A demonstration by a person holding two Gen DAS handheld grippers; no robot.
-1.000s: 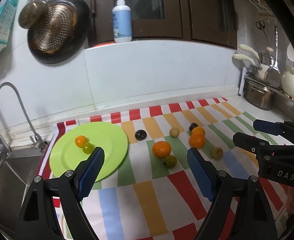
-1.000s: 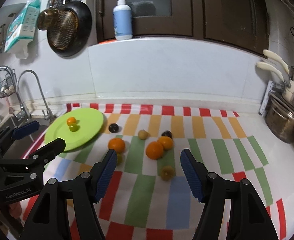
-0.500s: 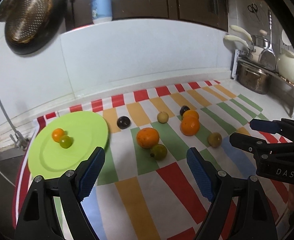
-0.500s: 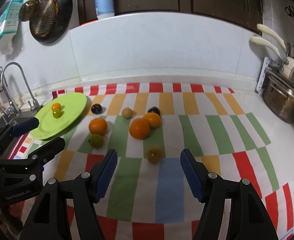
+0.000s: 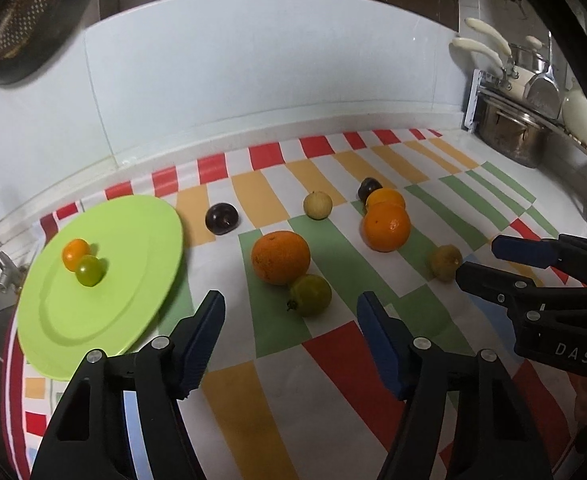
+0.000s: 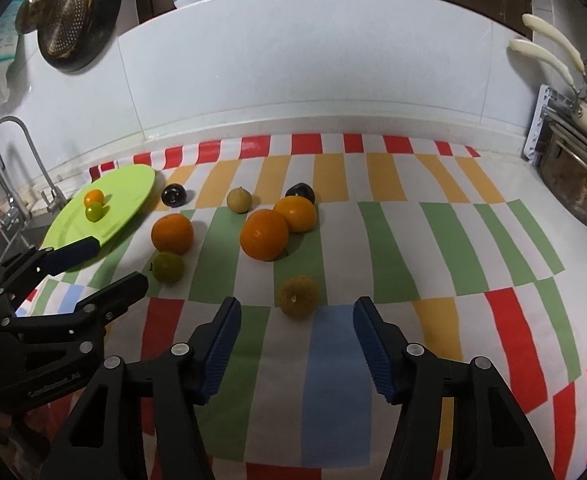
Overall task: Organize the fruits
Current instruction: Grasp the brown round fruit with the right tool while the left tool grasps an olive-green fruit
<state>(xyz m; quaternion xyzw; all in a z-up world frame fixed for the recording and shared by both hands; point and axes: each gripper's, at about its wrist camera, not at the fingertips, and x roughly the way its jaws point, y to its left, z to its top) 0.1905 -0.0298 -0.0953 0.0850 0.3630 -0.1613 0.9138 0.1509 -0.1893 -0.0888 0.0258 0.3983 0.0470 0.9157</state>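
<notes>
A striped cloth (image 6: 393, 240) covers the counter; the green plate (image 5: 105, 312) sits at its sink-side end, carrying a small orange fruit (image 5: 75, 254) touching a green one (image 5: 89, 271); three oranges (image 6: 264, 234) and smaller fruits lie on the cloth beside the plate; the left gripper (image 5: 291, 330) is closing, empty, just short of a green tomato (image 5: 310, 294); the right gripper (image 6: 295, 334) is closing, empty, just short of a yellowish fruit (image 6: 298, 296).

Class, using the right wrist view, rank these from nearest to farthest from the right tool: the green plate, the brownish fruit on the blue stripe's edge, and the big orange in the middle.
1. Brownish fruit: just ahead of the right tool, whose jaws are closing with nothing between them.
2. Big orange: farther back, centre.
3. Green plate: far left, by the sink.
</notes>
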